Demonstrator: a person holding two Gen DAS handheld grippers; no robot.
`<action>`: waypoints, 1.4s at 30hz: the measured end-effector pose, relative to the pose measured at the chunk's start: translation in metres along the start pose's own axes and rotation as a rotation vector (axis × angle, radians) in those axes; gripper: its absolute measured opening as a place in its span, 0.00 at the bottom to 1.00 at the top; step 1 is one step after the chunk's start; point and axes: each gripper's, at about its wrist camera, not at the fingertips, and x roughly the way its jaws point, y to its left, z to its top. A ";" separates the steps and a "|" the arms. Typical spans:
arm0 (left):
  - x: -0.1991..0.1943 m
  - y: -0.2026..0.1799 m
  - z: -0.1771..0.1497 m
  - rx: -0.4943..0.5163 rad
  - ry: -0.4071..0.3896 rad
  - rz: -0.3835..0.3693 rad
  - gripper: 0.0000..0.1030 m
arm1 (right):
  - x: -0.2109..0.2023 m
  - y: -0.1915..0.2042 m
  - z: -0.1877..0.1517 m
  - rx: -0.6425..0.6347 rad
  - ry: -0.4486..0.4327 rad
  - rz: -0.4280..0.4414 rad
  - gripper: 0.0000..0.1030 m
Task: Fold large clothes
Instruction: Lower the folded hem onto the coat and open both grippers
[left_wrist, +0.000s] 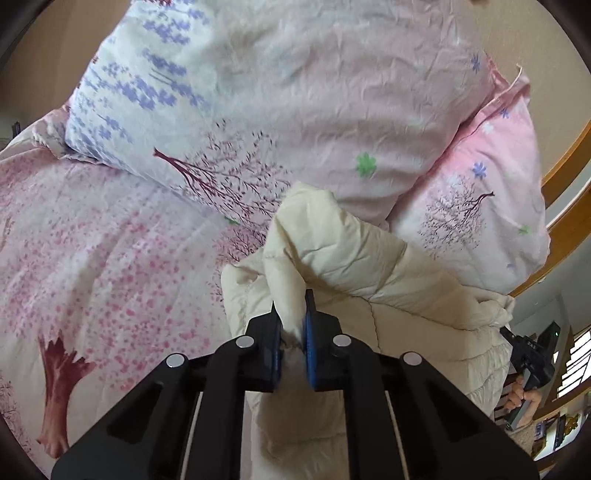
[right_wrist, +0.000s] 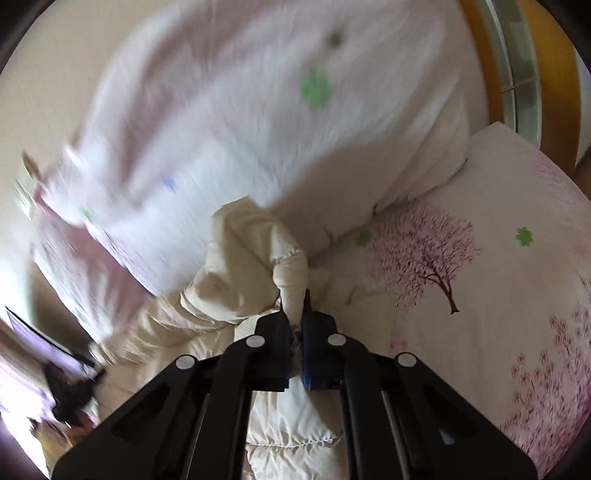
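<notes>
A cream quilted puffer jacket (left_wrist: 376, 273) hangs bunched over a bed with pink floral bedding (left_wrist: 110, 251). My left gripper (left_wrist: 291, 314) is shut on a fold of the jacket, held up in front of the camera. My right gripper (right_wrist: 294, 306) is shut on another fold of the same jacket (right_wrist: 236, 273). The right wrist view is blurred by motion. The right gripper also shows at the right edge of the left wrist view (left_wrist: 532, 354), held in a hand. The left gripper shows dimly at the lower left of the right wrist view (right_wrist: 70, 391).
Two large floral pillows (left_wrist: 295, 96) lean against a wooden headboard (left_wrist: 569, 177) behind the jacket. In the right wrist view the pillow (right_wrist: 258, 118) fills the top and the bedding (right_wrist: 498, 295) lies to the right. Room furniture shows at the far right of the left wrist view.
</notes>
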 end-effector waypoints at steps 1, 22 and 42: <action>0.000 0.003 -0.002 0.002 0.003 0.010 0.08 | 0.000 -0.006 -0.003 0.028 0.006 -0.030 0.05; -0.003 -0.058 -0.011 0.138 -0.074 0.007 0.58 | 0.039 0.037 -0.020 -0.119 0.158 -0.106 0.30; -0.004 -0.048 -0.038 0.080 -0.027 0.030 0.64 | -0.014 0.029 -0.049 -0.160 0.192 -0.047 0.34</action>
